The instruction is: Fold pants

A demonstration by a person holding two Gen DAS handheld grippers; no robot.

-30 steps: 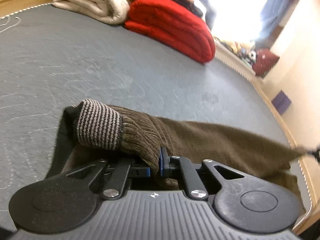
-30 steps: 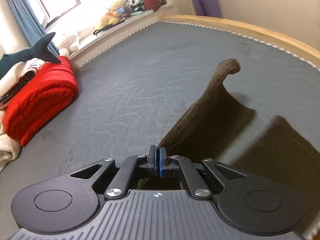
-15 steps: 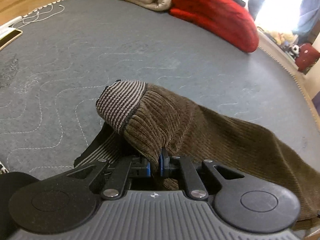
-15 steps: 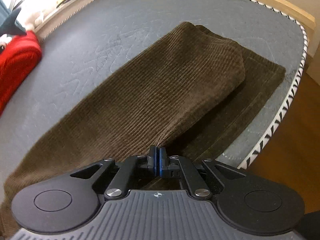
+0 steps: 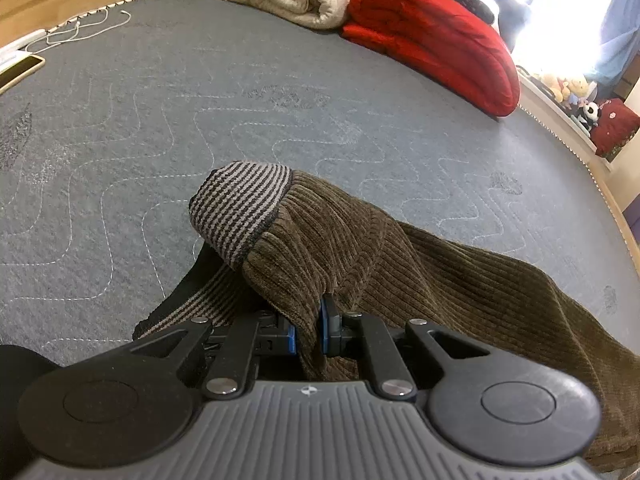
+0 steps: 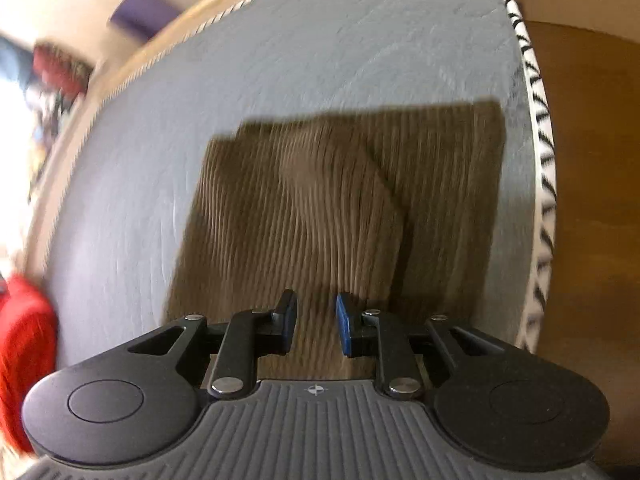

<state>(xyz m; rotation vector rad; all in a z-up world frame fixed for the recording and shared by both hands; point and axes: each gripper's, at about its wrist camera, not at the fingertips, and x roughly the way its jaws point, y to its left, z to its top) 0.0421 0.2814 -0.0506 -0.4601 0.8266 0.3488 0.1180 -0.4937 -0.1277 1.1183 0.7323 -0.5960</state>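
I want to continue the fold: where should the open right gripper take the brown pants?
Probably the far hem of the pants, coming from above with the right gripper: that edge lies flat and straight on the mattress, near its border.

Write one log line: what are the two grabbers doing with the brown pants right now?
left gripper: shut on pants near striped waistband | right gripper: open above pants, holding nothing | surface: grey mattress

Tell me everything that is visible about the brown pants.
The brown pants look like ribbed corduroy with a grey-and-black striped knit waistband. They lie folded lengthwise on the grey quilted mattress, near its edge. The left hand-held gripper pinches a raised bunch beside the waistband. The right hand-held gripper is open above the flat leg end.
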